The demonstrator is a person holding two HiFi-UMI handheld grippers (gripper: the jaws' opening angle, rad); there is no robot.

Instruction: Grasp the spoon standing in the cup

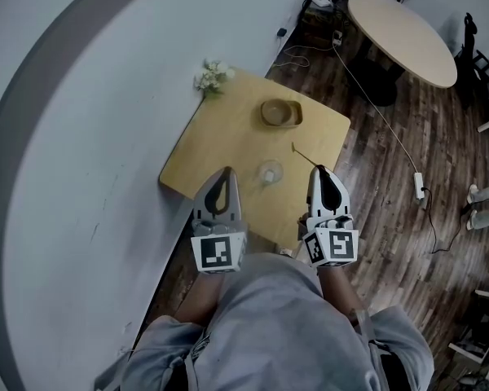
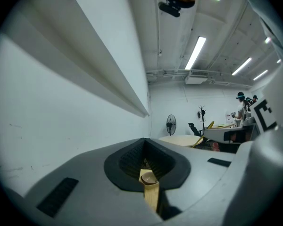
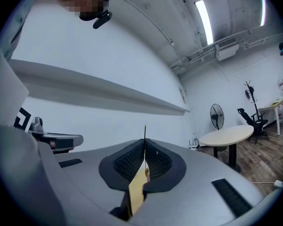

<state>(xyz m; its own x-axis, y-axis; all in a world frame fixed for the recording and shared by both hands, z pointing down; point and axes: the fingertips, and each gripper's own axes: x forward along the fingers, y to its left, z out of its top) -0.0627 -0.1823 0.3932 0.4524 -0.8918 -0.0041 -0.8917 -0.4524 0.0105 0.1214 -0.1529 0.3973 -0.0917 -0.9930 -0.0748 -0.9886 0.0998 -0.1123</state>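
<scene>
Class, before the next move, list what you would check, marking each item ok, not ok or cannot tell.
1. Right claw shut on the thin, stick-like spoon: ok.
2. Spoon outside the clear glass cup: ok.
3. Cup upright on the light wooden table: ok.
4. Left claw shut, holding nothing: ok.
5. Tan round bowl apart from both claws: ok.
6. Firmness of the grip: cannot tell.
</scene>
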